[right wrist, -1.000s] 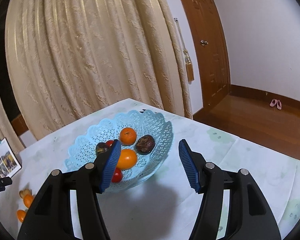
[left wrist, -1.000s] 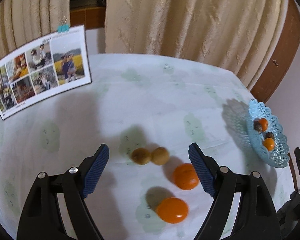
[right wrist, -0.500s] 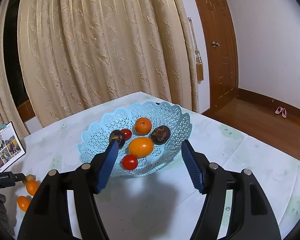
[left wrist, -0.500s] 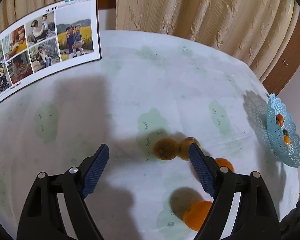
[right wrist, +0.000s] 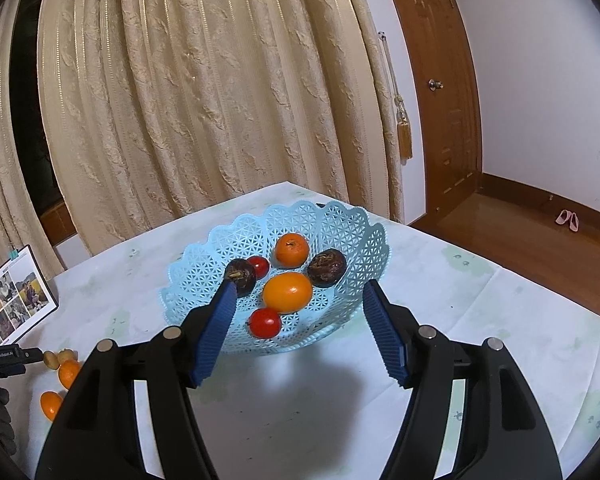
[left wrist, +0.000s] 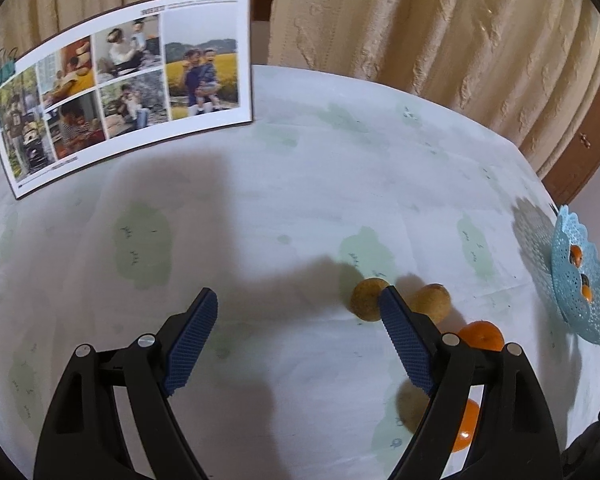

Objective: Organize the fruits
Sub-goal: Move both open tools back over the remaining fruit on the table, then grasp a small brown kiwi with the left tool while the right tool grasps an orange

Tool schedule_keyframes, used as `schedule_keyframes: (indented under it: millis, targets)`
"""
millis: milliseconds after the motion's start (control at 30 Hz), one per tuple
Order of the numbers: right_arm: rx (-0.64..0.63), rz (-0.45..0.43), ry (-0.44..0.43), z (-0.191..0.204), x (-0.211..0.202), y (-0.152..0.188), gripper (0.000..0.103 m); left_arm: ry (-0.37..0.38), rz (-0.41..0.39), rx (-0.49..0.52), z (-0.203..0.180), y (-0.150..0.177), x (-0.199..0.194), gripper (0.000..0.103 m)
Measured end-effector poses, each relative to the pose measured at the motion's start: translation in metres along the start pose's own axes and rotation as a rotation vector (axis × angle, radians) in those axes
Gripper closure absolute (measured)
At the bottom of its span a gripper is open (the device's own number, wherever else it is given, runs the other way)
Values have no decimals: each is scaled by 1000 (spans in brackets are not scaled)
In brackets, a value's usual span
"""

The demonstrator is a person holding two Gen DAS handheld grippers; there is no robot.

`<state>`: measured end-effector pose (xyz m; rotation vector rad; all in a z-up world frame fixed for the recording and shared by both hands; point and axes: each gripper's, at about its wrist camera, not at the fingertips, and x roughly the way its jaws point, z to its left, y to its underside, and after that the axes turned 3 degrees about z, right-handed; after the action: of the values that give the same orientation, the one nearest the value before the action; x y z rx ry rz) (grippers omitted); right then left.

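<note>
While the two brown fruits are sitting on the table at my left gripper's right pad, its jaws are gaping empty. That finger is hiding part of both oranges. Versus a second ago, they're sliding rightward. My right gripper has been widening, empty, facing the basket.
</note>
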<state>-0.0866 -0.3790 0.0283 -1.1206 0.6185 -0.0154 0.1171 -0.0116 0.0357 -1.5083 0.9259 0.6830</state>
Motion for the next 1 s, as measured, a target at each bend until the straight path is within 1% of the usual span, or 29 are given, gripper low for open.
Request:
schedule_keyframes:
  millis: [167,267,333,400,433,500,567,633,700,867,1000]
  targets:
    - [-2,0,1,0,0,1,36,23,-7,-7,0,-1,-4,20]
    - [-2,0,0,-1,-1,1,36,45,-13,23,-11,0,-6,20]
    - [0,1,0,-1,-1,1,36,48,-13,51,-21,0,-3,25]
    - [1,0,-1,-1,-1,1,36,49,-5,69,-26,0,2,37]
    - [1,1,-1,-1,-1,1,36,51,2,72,-27,0,6,41]
    - [1,0,-1,-1,-1,1,36,50,14,68,-27,-1,12,52]
    - [1,1,0,-1,-1,1,36,53,23,60,-24,-2,18,59]
    - [1,1,0,-1,-1,1,36,55,10,58,-21,-3,20,63]
    - [0,2,2,-1,-1,1,36,60,6,49,-18,-4,21,69]
    - [-24,-3,14,4,-1,1,36,95,2,25,-10,-4,19,76]
    - [-43,7,5,11,-4,4,36,120,-14,22,-7,-5,14,77]
